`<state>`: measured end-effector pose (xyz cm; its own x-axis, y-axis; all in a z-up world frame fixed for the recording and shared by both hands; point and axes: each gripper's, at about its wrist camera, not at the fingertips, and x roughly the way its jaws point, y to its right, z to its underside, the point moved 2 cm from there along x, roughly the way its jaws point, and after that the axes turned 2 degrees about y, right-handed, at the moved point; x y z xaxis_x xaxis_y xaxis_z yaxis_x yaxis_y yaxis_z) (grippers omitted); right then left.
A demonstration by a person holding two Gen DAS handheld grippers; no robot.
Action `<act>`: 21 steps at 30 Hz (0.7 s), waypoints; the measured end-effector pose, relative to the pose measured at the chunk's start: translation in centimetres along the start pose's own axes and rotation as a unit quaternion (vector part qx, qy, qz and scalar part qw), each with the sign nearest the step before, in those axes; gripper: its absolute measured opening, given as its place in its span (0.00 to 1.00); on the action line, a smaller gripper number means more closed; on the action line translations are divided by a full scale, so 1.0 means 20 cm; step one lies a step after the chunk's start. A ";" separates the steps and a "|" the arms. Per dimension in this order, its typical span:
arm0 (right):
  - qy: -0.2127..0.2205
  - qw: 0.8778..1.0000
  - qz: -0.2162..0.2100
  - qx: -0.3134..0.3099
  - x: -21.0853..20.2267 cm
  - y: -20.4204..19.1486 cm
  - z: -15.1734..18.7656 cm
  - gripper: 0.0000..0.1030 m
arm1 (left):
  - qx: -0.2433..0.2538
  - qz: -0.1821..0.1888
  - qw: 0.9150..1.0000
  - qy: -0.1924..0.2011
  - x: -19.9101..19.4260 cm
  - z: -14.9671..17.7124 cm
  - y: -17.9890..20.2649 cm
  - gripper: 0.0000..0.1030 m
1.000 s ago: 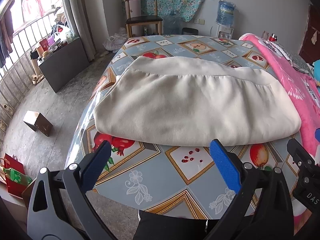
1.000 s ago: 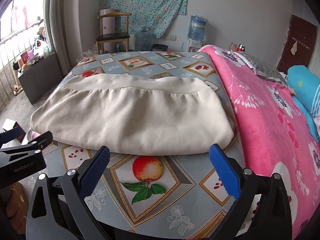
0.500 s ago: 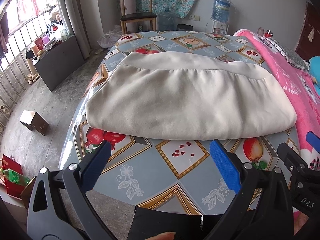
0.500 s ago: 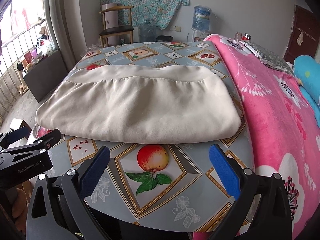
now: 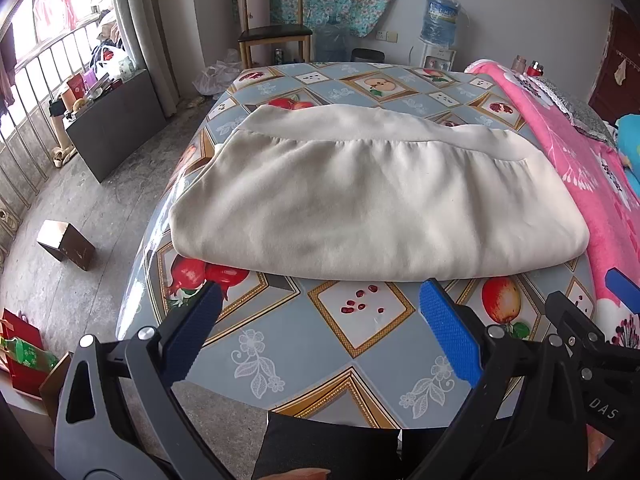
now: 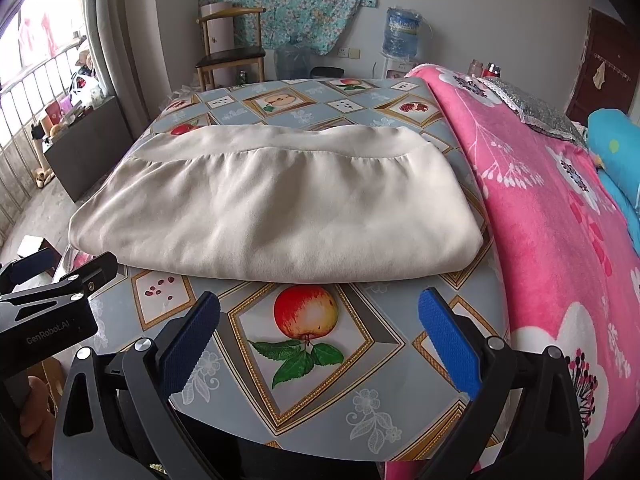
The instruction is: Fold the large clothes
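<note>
place: home bedroom | cues: pink blanket (image 6: pixel 552 216) on bed, wooden chair (image 5: pixel 274 32), water dispenser (image 5: pixel 440 36), barred window (image 5: pixel 36 80)

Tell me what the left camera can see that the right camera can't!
Only the left wrist view shows the brown box on the floor and the red bag. Only the right wrist view shows most of the blue pillow. Both show the folded cream garment on the fruit-print table, the wooden chair, and open tongs.
</note>
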<state>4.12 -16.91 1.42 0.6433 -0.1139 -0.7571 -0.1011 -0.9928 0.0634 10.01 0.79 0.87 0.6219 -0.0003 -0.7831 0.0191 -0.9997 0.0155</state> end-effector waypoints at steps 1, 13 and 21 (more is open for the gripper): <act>-0.001 1.000 0.001 0.000 0.00 0.00 0.00 0.94 | 0.001 -0.001 1.000 0.000 0.00 0.00 0.00 0.93; -0.004 1.000 0.004 0.001 0.01 0.00 0.01 0.94 | 0.003 0.002 1.000 -0.002 0.00 0.00 0.01 0.93; -0.007 1.000 0.008 0.005 0.01 0.02 0.01 0.94 | 0.007 0.005 1.000 -0.004 0.01 0.01 0.03 0.93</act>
<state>4.08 -17.34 1.14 0.6307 -0.1297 -0.7651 -0.1194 -0.9904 0.0694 9.99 0.17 0.47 0.6158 -0.0113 -0.7878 0.0014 -0.9999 0.0154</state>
